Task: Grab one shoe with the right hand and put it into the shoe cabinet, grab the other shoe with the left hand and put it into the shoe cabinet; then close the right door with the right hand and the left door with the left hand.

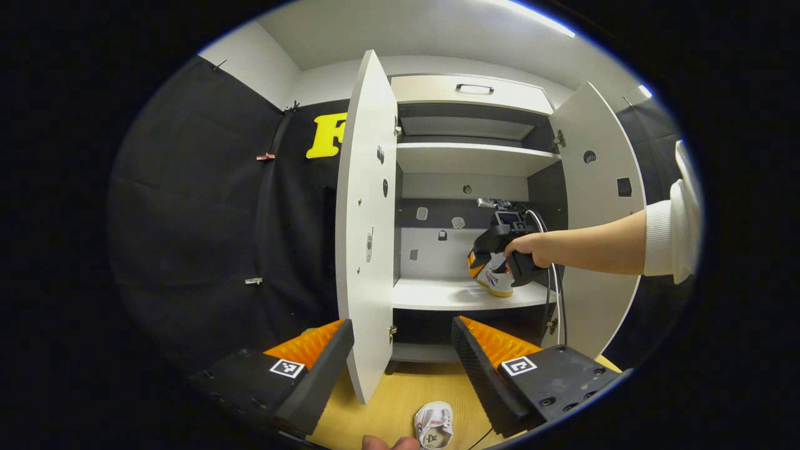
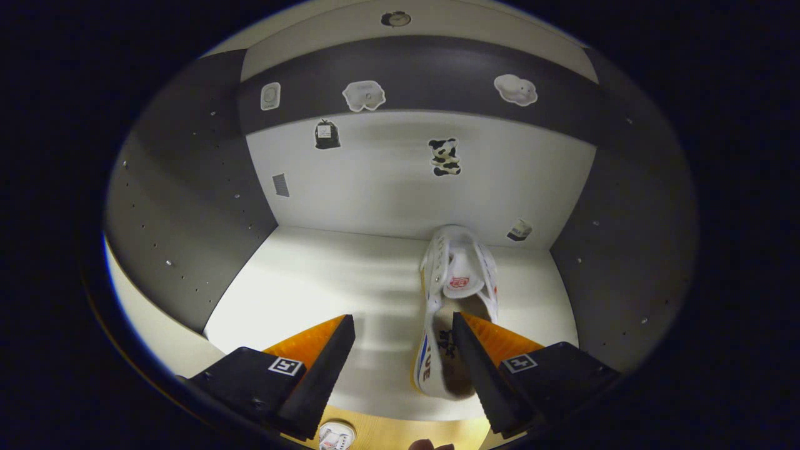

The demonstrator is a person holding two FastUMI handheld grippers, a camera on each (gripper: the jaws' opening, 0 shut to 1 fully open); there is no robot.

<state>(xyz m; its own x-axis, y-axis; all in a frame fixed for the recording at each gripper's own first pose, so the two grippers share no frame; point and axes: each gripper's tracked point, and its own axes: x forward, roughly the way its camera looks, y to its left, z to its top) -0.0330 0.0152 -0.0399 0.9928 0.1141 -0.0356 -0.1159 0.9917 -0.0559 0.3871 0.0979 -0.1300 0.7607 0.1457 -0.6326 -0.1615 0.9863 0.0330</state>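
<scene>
In the left gripper view, the left gripper hangs with its fingers spread, empty, before the shoe cabinet, whose left door and right door both stand open. A white shoe lies on the wooden floor at six o'clock. At three o'clock a hand holds the right gripper over another shoe on the middle shelf.

In the right gripper view, the right gripper is spread wide; the sneaker rests on the shelf toward five o'clock, beside its right finger.
</scene>
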